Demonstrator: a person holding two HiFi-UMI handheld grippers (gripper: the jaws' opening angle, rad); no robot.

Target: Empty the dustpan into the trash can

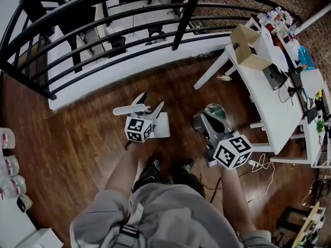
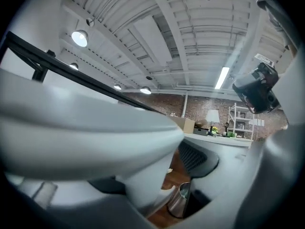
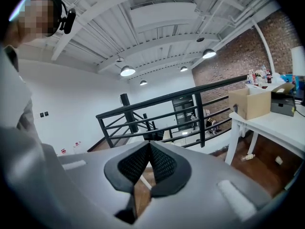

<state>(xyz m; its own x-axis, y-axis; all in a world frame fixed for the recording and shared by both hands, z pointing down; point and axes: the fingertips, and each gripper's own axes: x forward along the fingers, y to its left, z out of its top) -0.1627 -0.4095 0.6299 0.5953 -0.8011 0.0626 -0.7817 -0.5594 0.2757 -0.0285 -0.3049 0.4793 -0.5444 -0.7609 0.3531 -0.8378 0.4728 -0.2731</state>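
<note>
Dustpan (image 1: 129, 109), white, lies between the jaws of the left gripper (image 1: 150, 105). In the left gripper view its pale body (image 2: 86, 132) fills the side of the left jaw, while the dark meshed pad (image 2: 195, 156) of the right jaw stands clear of it; the jaws are spread wide and do not clamp it. Trash can (image 1: 216, 112), round and silvery, stands on the wooden floor (image 1: 77, 149) beyond the gap between these jaws (image 2: 180, 200), and just beside the jaw tips of the right gripper (image 1: 206, 122). The right gripper's (image 3: 148, 147) jaws are together, pads meeting at the tips with nothing between them. Beyond both grippers' jaws runs a black railing (image 3: 167, 109). To the right of the right jaws stands a white table (image 1: 269, 112) bearing a cardboard box (image 3: 252, 101).
</note>
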